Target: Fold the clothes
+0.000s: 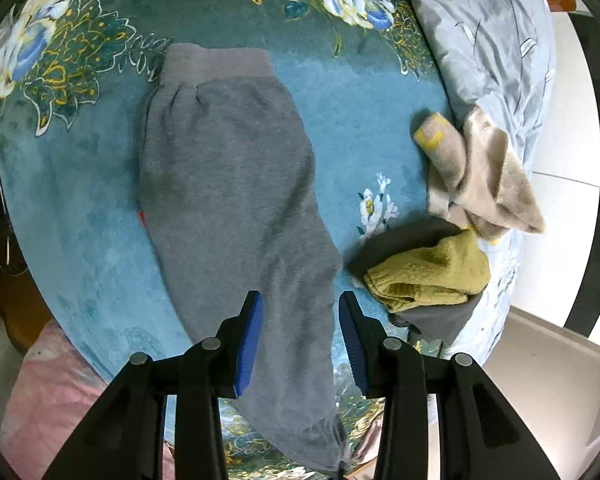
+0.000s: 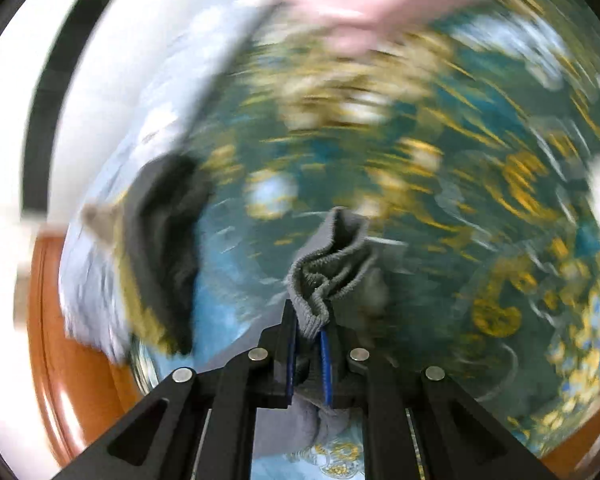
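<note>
Grey sweatpants [image 1: 236,192] lie lengthwise on a teal floral blanket [image 1: 80,208], folded leg on leg, waistband at the far end. My left gripper [image 1: 300,312] is open and empty, hovering above the lower leg part. My right gripper [image 2: 310,320] is shut on the grey ribbed cuff [image 2: 324,268] of the pants, which bunches up above the jaws. The right wrist view is heavily motion-blurred.
An olive-yellow knit garment [image 1: 428,276] lies on a dark grey one [image 1: 440,320] at the right. A beige garment [image 1: 472,176] lies behind them by a grey floral quilt [image 1: 488,36]. Pink fabric [image 1: 48,392] is at lower left. The bed's wooden edge [image 2: 64,340] shows.
</note>
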`<state>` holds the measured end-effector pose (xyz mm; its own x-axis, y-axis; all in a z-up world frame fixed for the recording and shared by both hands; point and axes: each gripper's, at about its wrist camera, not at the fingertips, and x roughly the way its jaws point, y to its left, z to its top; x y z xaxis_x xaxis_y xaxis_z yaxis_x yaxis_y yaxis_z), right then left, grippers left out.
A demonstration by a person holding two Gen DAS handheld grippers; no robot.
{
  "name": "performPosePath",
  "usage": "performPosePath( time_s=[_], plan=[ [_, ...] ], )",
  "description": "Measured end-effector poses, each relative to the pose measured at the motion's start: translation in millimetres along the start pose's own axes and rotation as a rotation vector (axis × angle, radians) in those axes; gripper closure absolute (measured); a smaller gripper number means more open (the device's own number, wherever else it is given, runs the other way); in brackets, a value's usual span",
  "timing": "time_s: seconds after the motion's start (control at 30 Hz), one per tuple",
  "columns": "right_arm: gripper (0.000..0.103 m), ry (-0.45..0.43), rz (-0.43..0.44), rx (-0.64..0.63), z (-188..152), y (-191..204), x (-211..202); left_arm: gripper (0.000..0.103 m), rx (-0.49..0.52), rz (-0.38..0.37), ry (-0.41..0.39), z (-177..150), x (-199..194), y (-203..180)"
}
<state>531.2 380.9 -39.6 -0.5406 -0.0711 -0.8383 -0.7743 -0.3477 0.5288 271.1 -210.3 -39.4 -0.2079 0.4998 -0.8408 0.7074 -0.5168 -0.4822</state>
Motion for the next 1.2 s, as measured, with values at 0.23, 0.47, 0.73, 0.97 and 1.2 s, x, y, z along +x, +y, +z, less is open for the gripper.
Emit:
performPosePath(
  time_s=[0.23,0.47,0.73,0.97,1.2],
  plan=[
    [0.093,0.172,0.134,-0.454,-53.9,151.4,49.1,0.063,-0.026,-0.052,-0.015,-3.5,-18.1,13.0],
    [0.092,0.39,0.089,-0.569,-145.6,219.9,150.9,0.06,-0.046,-0.055,-0.053,-1.3,-41.2,46.2],
    [0.087,0.52,-0.022,-0.592,-207.4,243.7,218.5,0.06,-0.059,-0.031,-0.041,24.0,-46.0,84.2],
    [0.066,0.482,-0.011,-0.564,-192.2,247.4,195.3,0.055,-0.024,-0.025,-0.016,66.0,-39.8,98.7],
    [0.064,0.359,-0.209,-0.447,-159.0,214.4,134.1,0.045,0.035,0.001,-0.005,122.8,-3.7,108.3]
  ],
)
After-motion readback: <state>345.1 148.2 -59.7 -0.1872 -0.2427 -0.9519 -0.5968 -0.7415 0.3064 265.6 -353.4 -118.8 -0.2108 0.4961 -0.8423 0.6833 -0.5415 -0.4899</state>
